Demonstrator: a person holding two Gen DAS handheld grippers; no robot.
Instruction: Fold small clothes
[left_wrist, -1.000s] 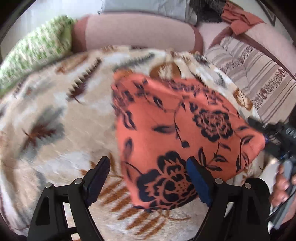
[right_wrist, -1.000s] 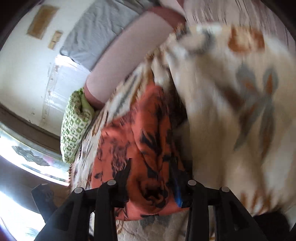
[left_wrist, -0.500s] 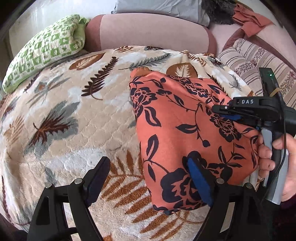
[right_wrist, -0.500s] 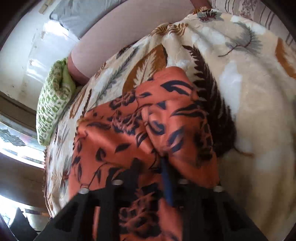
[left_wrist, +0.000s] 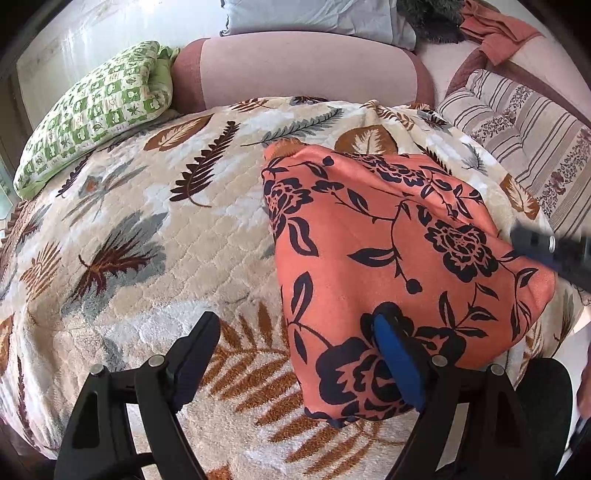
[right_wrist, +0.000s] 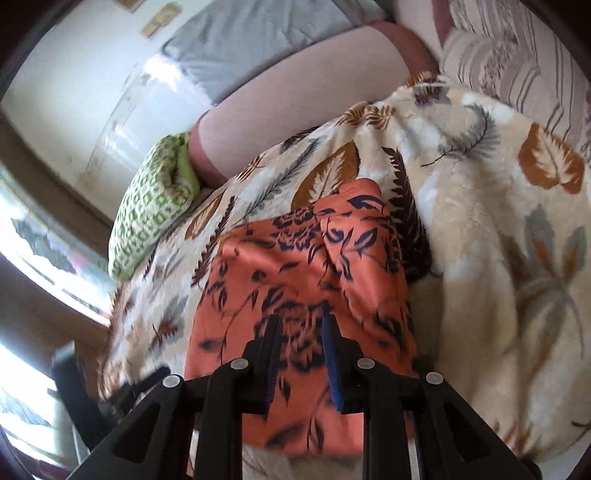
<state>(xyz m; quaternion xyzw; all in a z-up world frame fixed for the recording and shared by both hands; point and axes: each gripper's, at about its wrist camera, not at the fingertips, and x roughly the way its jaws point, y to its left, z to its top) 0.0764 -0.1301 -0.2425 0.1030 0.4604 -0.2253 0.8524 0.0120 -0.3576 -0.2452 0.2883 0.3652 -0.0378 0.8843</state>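
An orange garment with a dark floral print (left_wrist: 388, 251) lies folded on the leaf-patterned blanket (left_wrist: 147, 229). It also shows in the right wrist view (right_wrist: 295, 266). My left gripper (left_wrist: 295, 350) is open, its right finger over the garment's near corner and its left finger over the blanket. My right gripper (right_wrist: 301, 332) stands partly open over the garment's near edge, with cloth between and under its fingers. The right gripper also shows at the right edge of the left wrist view (left_wrist: 554, 251), blurred.
A green checked pillow (left_wrist: 96, 107) lies at the blanket's far left. A pink sofa armrest (left_wrist: 303, 70) runs behind. A striped cushion (left_wrist: 524, 125) sits at the right, with grey and rust cloths piled behind it.
My right gripper has opened from its pinch on the garment and drawn back to the right. The garment has settled flatter on the blanket. My left gripper stays open in place.
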